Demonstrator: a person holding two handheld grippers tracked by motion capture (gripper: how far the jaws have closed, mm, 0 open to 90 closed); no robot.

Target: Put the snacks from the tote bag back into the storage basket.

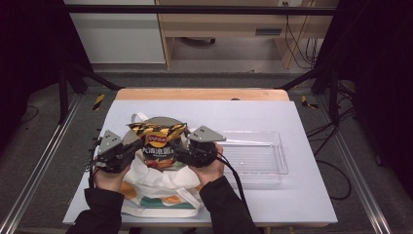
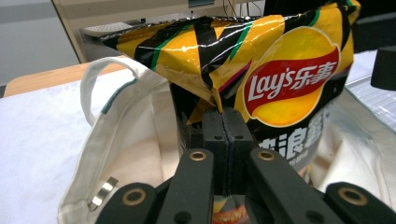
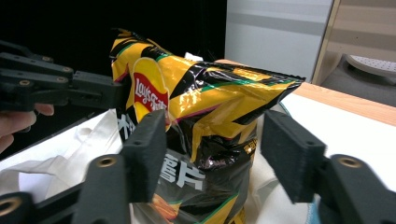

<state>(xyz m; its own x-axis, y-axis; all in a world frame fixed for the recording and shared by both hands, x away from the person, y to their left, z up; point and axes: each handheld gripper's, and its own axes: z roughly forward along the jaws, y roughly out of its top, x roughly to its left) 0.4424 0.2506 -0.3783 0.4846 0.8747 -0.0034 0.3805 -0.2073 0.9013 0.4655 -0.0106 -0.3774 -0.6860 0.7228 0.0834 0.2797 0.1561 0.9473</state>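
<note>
A yellow and black Lay's chip bag [image 1: 158,141] stands upright in the mouth of a white tote bag [image 1: 160,187] lying on the table. My left gripper [image 2: 224,119] is shut on a fold at the chip bag's [image 2: 289,79] side edge, from the left in the high view [image 1: 141,146]. My right gripper [image 3: 215,140] stands open, its pads apart on either side of the chip bag's [image 3: 205,93] opposite edge without pressing it; in the high view it sits at the bag's right [image 1: 180,152]. The left gripper [image 3: 114,95] also appears across the bag in the right gripper view.
A clear plastic tray [image 1: 258,156] lies right of the tote on the white table mat [image 1: 302,195]. The tote's handle loop [image 2: 100,74] sticks up behind the chip bag. A wooden strip [image 1: 199,94] marks the table's far edge.
</note>
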